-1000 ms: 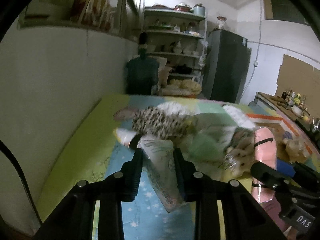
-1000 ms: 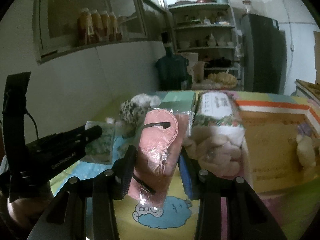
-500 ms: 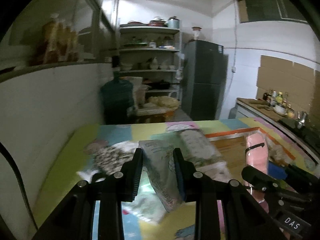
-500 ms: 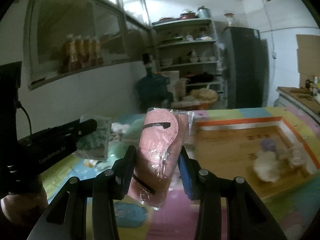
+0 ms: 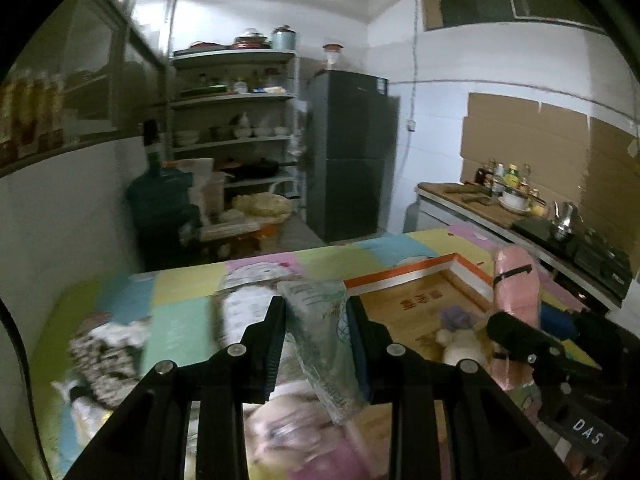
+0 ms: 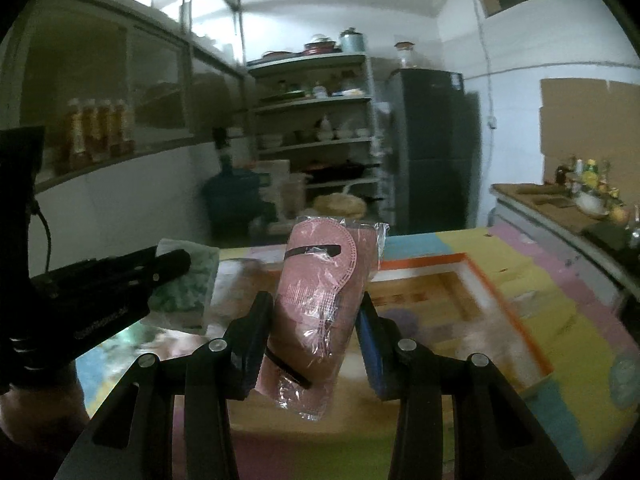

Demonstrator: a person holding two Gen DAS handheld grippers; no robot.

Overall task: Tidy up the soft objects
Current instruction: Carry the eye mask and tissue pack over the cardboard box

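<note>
1. Your left gripper point(image 5: 316, 332) is clamped on the green packet point(image 5: 320, 336), lifted clear for carrying.
2. Your right gripper point(image 6: 314, 336) pinches the pink mask pack point(image 6: 320, 304), also aloft.
3. Beyond both: the wooden tray point(image 5: 460, 268), likely drop spot, with a plush toy point(image 5: 460, 344) inside.

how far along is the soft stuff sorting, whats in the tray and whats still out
Early. Done: only a small white plush toy lies in the wooden tray. In hand: the left gripper is shut on a green-printed packet, and the right gripper is shut on a pink mask pack, both held above the mat near the tray. Left: a spotted fabric item and a white packet lie outside the tray.
</note>
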